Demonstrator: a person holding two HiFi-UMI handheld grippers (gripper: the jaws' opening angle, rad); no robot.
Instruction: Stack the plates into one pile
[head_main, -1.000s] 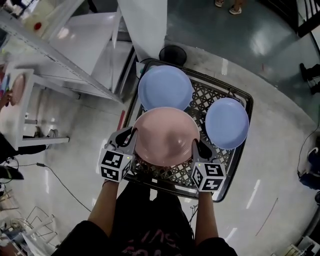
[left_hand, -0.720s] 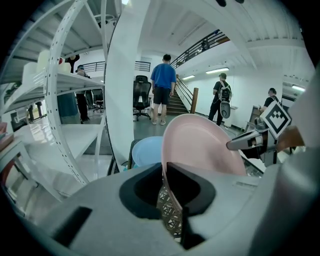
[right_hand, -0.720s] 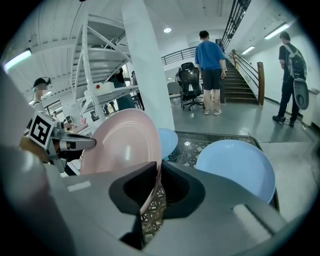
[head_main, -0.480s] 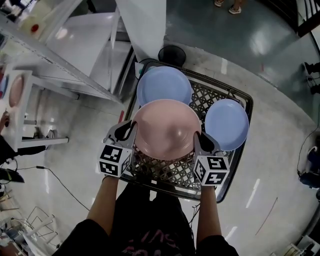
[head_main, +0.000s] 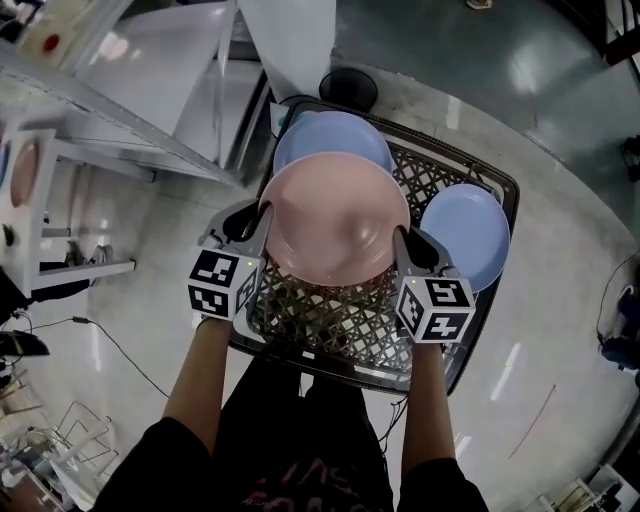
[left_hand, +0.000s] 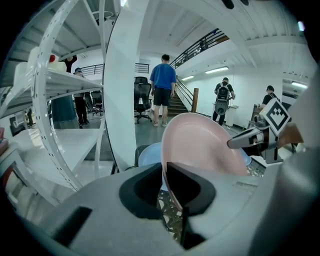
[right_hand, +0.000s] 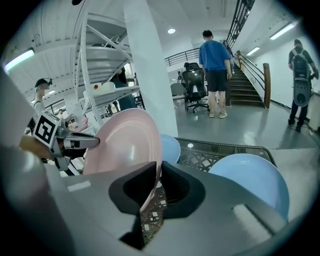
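A pink plate hangs level over a black lattice basket. My left gripper is shut on its left rim and my right gripper on its right rim. In the left gripper view the pink plate stands on edge between the pads. The right gripper's jaws have just eased open slightly, with the pink plate's rim still pinched between them. A blue plate lies at the basket's far end, mostly covered by the pink one. A second blue plate rests at the basket's right side.
A white shelf rack stands at the left and a white column just beyond the basket. A black round base sits on the floor behind it. Several people stand far off near a staircase.
Both grippers have carried the pink plate away from me, toward the basket's far end. It now covers more of the far blue plate.
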